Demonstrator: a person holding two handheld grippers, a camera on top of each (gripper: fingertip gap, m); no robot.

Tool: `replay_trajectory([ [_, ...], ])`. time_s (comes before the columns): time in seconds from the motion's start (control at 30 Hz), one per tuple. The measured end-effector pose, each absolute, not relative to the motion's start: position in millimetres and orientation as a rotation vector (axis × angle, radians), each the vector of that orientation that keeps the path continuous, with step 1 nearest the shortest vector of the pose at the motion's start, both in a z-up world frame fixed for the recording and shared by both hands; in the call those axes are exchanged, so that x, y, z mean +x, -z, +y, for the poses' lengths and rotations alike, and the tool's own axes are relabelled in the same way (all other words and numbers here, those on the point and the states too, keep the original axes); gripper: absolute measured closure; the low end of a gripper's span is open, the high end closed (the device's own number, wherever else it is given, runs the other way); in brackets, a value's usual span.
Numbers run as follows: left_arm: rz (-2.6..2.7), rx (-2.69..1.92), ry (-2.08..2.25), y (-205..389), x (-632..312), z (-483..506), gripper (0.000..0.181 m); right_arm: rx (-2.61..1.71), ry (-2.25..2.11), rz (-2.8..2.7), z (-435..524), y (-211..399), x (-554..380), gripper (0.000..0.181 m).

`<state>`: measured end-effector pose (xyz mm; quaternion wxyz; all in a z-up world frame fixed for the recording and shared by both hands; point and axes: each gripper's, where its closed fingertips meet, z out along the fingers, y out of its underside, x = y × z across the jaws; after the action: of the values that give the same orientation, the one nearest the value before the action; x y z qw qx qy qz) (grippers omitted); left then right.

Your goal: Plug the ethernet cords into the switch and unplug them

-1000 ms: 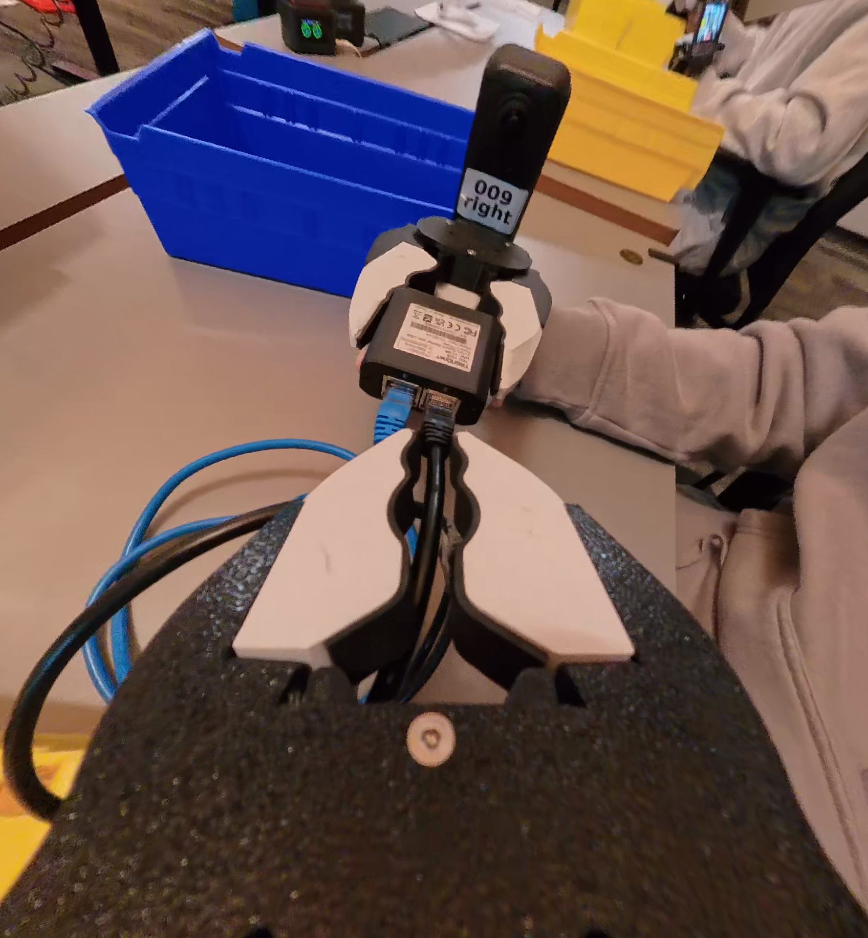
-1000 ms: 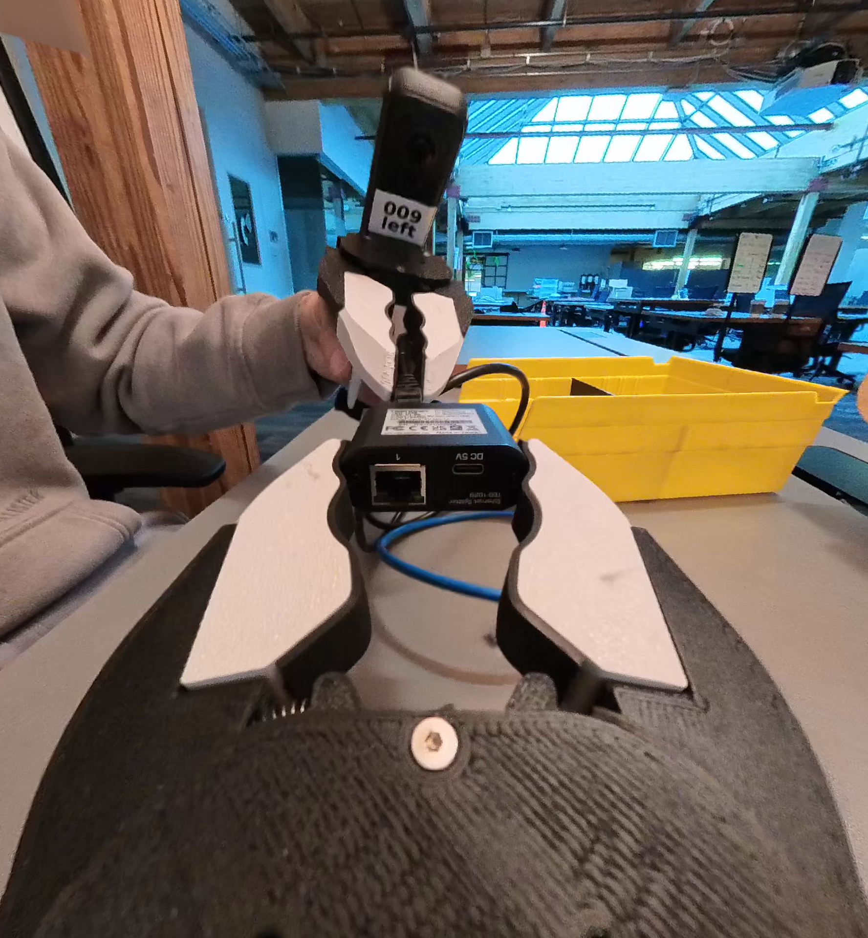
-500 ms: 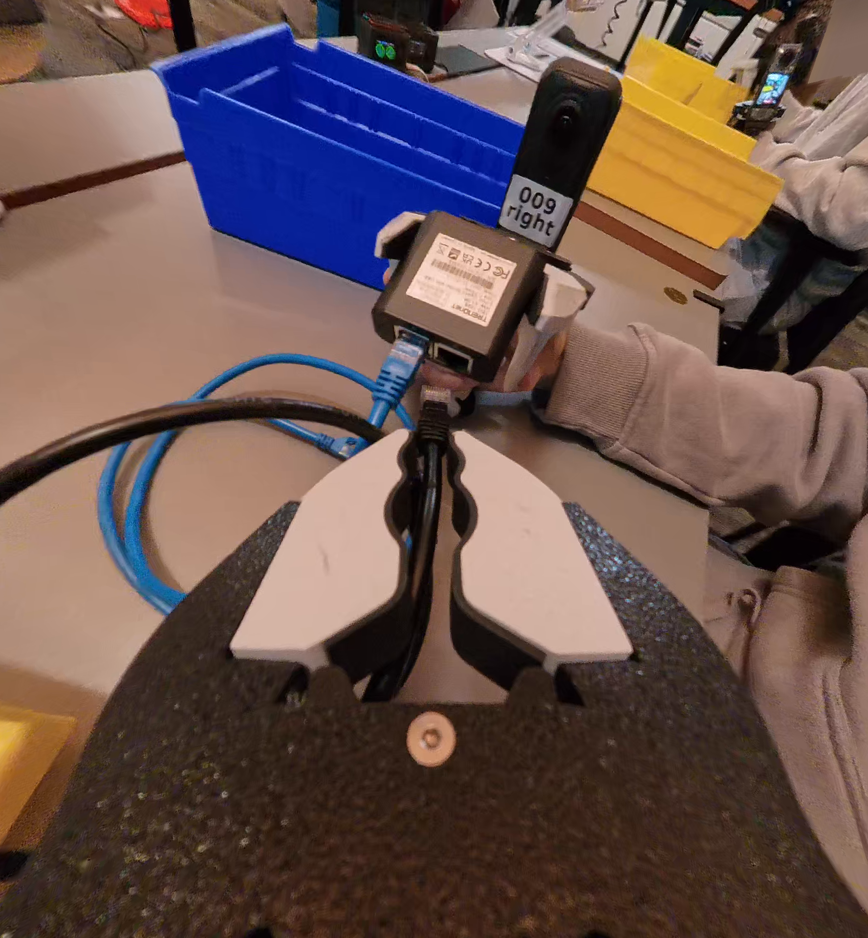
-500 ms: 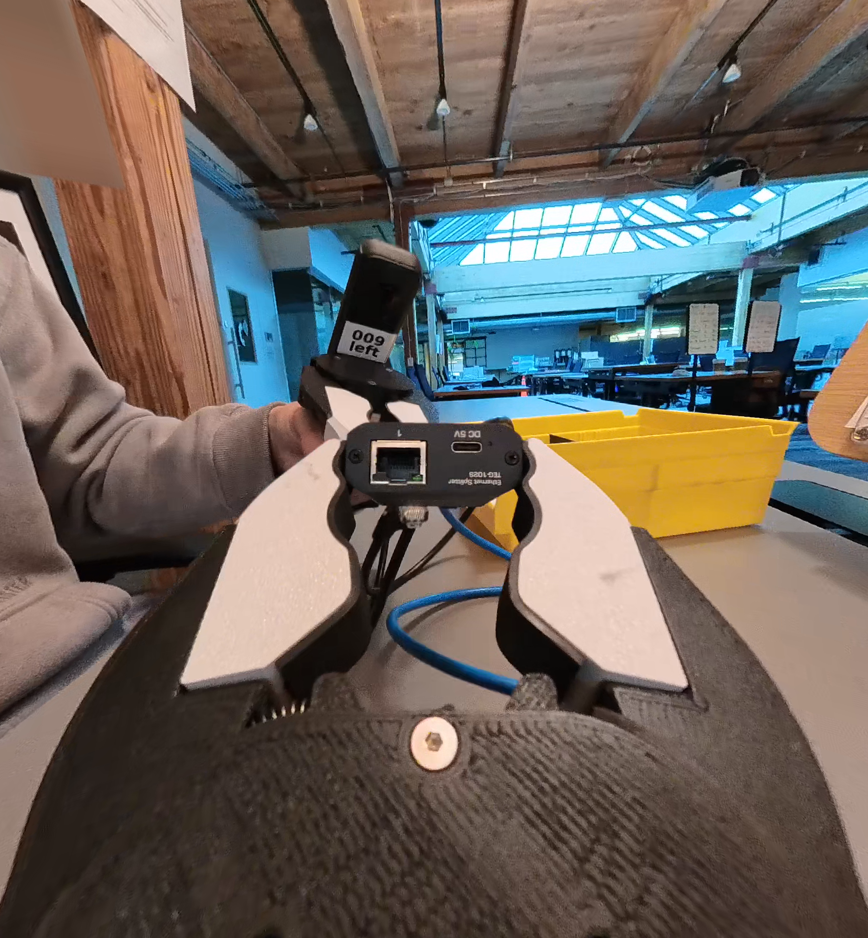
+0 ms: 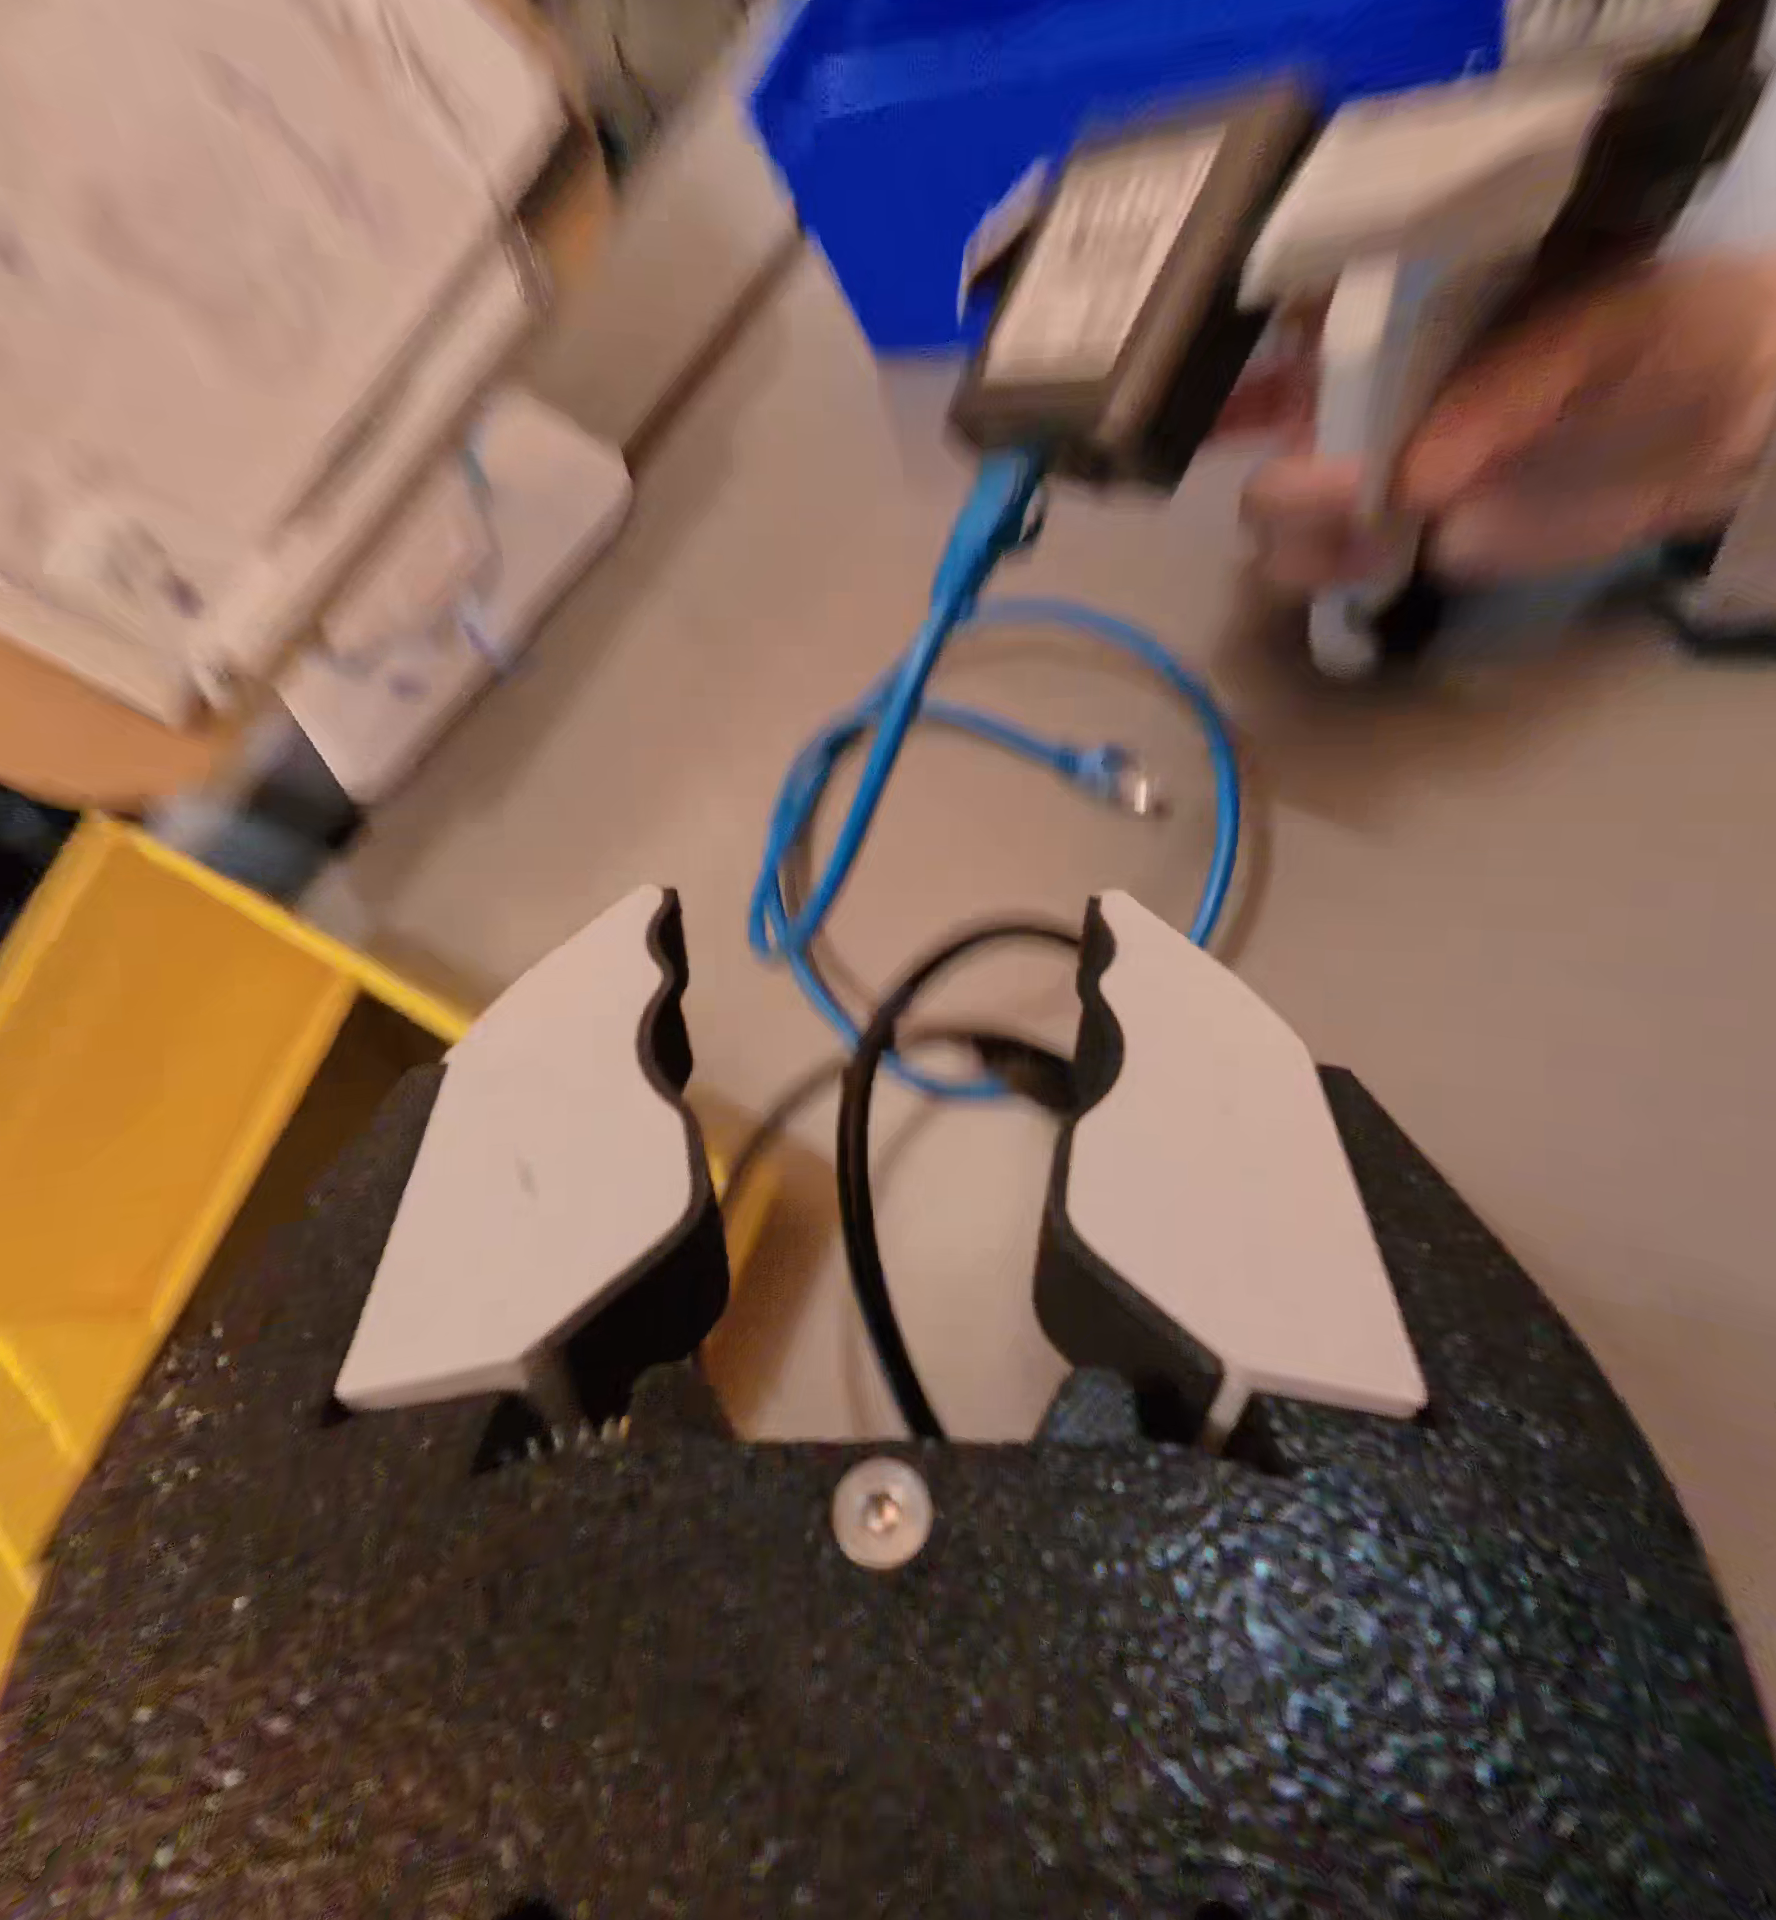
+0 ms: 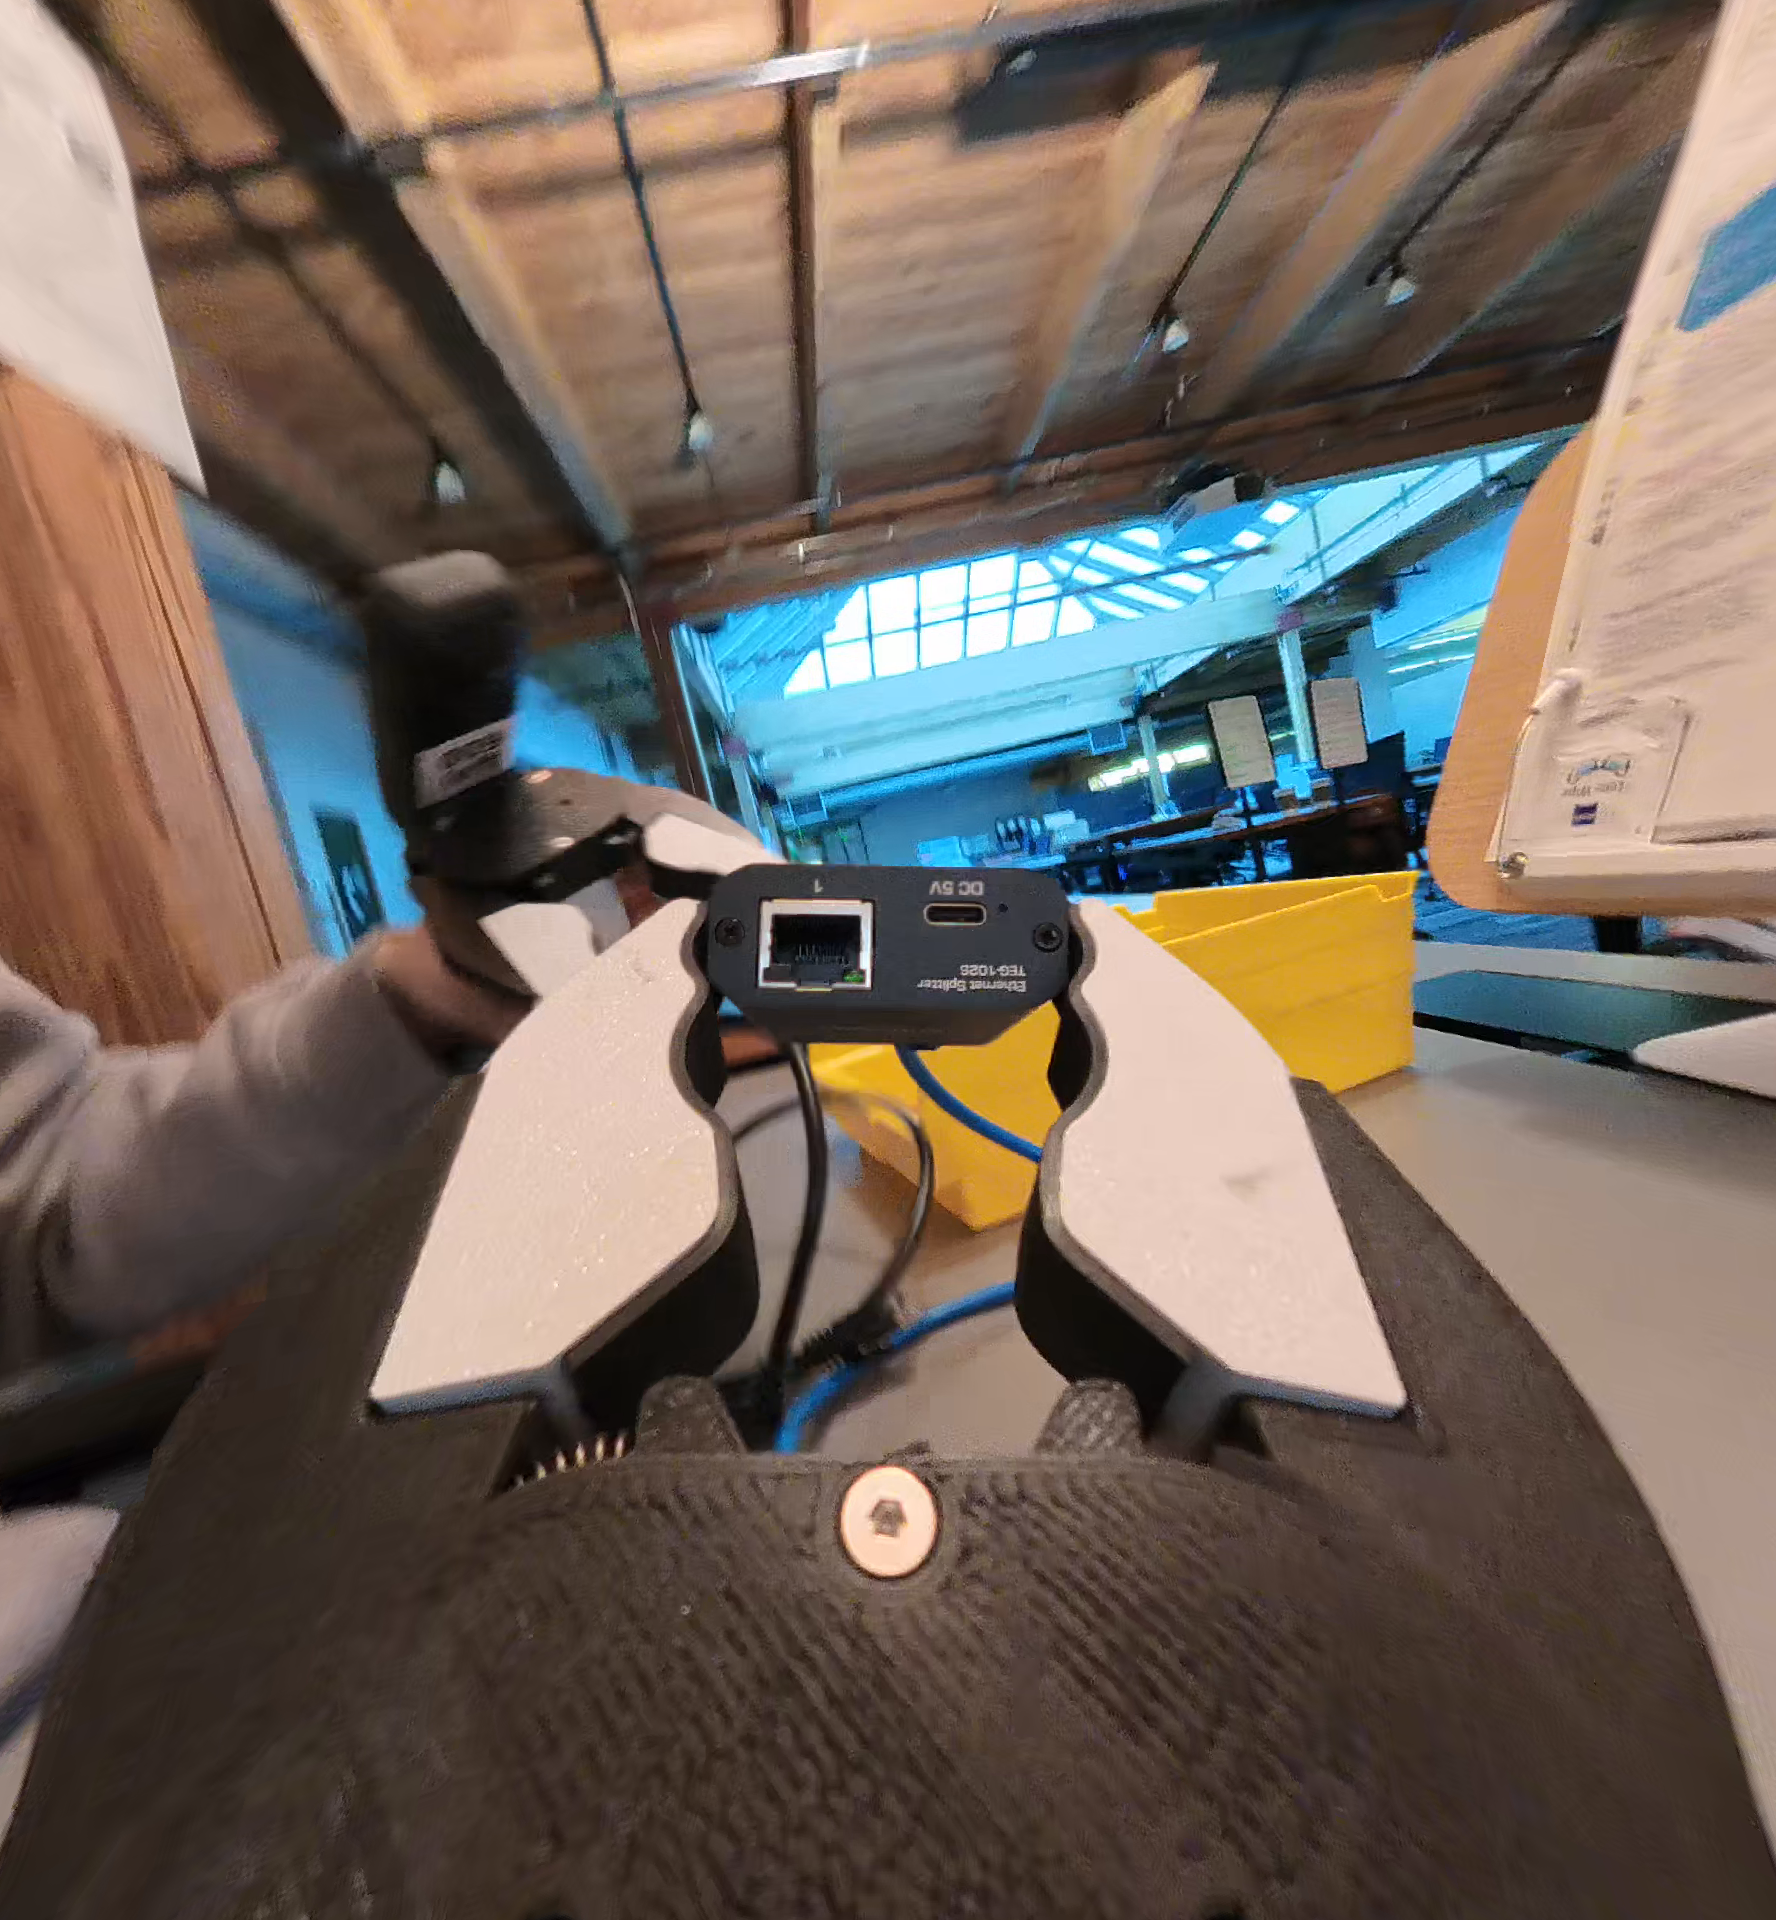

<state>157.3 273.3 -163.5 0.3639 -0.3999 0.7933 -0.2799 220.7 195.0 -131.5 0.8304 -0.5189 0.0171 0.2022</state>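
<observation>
My right gripper (image 6: pixel 889 951) is shut on the small black switch (image 6: pixel 889 951) and holds it in the air; it shows blurred in the left wrist view (image 5: pixel 1123 291). A blue ethernet cord (image 5: pixel 899 717) is plugged into the switch and hangs to a coil on the table; its free plug (image 5: pixel 1112 774) lies there. My left gripper (image 5: pixel 884 925) is open and empty above the table. The black cord (image 5: pixel 858 1164) lies loose between and below its fingers, unplugged. The left gripper also shows at the left of the right wrist view (image 6: pixel 572 862).
A yellow bin (image 5: pixel 84 1143) sits at the left, also seen in the right wrist view (image 6: pixel 1279 977). A blue bin (image 5: pixel 967 125) stands behind the switch. A stand with papers (image 5: pixel 188 312) is at the upper left. A person's hand (image 5: pixel 1590 436) holds the right gripper. The tips of one gripper are about 11 centimeters away from the tips of the other.
My left gripper has opened and let go of the black cord, which dropped to the table. It swung left and down. The right gripper lifted the switch higher.
</observation>
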Motion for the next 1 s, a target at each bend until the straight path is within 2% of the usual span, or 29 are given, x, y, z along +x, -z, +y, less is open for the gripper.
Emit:
replay_trajectory([
  [0.03,1.979,-0.930,0.754,151,164,260,0.109,-1.090,-0.436,0.064,196,131,223,0.119],
  [0.13,1.826,-0.525,0.644,134,180,226,0.113,-1.083,-0.461,0.066,197,127,219,0.119],
  [0.23,1.753,-0.320,0.446,150,200,214,0.123,-1.090,-0.485,0.016,200,125,206,0.119],
  [0.27,1.749,-0.297,0.415,158,206,213,0.130,-1.088,-0.491,0.002,200,124,203,0.119],
  [0.33,1.705,-0.274,0.352,164,214,219,0.155,-1.133,-0.485,-0.025,204,128,196,0.120],
  [0.57,1.798,0.172,0.036,165,208,228,0.158,-1.401,-0.425,-0.173,212,161,184,0.120],
  [1.0,1.811,0.302,-0.003,167,208,229,0.159,-1.455,-0.375,-0.184,218,168,179,0.116],
])
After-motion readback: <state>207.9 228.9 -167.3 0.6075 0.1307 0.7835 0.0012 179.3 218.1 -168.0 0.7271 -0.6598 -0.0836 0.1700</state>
